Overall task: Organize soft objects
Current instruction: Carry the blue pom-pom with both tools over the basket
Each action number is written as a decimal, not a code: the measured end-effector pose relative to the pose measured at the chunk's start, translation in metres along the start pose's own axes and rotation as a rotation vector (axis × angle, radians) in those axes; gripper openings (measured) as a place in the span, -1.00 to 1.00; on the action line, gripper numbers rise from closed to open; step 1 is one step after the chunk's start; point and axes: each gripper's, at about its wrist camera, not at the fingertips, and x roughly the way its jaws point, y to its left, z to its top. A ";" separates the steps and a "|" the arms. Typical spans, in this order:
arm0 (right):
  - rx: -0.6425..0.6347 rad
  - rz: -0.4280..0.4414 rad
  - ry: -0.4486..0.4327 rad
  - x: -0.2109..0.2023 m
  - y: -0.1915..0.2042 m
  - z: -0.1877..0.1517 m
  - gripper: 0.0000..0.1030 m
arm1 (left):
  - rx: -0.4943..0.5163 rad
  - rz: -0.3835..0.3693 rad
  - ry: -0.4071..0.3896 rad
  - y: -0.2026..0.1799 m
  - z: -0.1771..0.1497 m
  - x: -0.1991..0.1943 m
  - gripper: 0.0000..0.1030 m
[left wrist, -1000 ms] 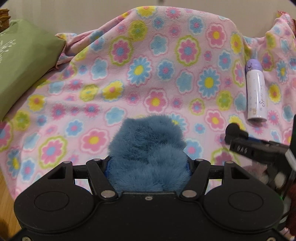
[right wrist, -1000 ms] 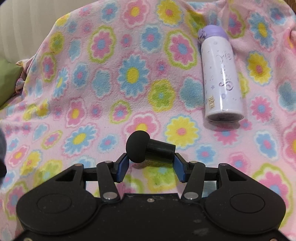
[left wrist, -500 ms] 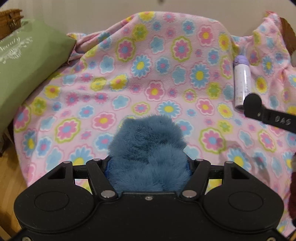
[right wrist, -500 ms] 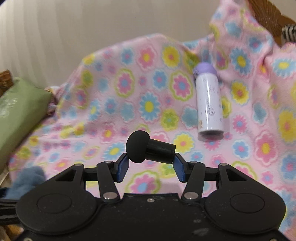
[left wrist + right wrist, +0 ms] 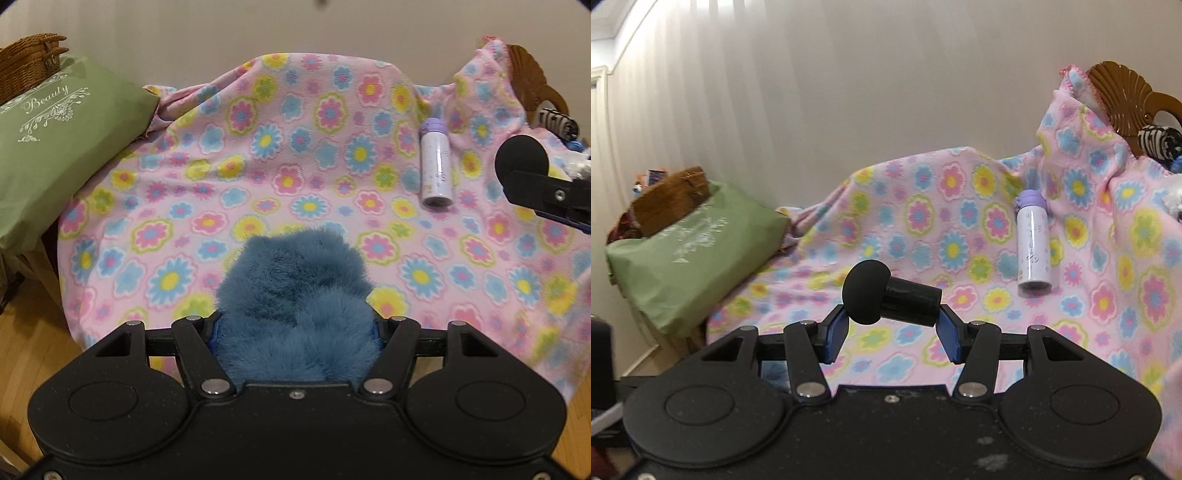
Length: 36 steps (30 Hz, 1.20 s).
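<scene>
Left gripper (image 5: 297,332) clamped on a blue plush (image 5: 295,295) — fur bulges out past the jaws, held above the near part of the floral blanket (image 5: 258,166). Right gripper (image 5: 892,332) narrow, closed on a black massager (image 5: 890,297), ball head pointing left; it also shows at the left view's right edge. White bottle (image 5: 1032,247) lies on the blanket, well apart from both. Green bag (image 5: 55,147) at left.
</scene>
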 end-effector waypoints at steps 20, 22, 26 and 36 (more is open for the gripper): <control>0.068 -0.062 0.285 -0.036 0.002 -0.079 0.01 | -0.020 -0.085 0.147 0.009 -0.055 -0.019 0.21; 0.079 -0.057 0.312 -0.033 -0.001 -0.084 0.01 | -0.021 -0.096 0.163 0.008 -0.057 -0.017 0.21; 0.077 -0.058 0.349 -0.026 -0.001 -0.090 0.01 | -0.017 -0.123 0.172 0.001 -0.054 -0.013 0.21; -0.028 -0.076 0.412 -0.010 0.010 -0.096 0.02 | -0.009 -0.107 0.153 -0.010 -0.032 0.004 0.26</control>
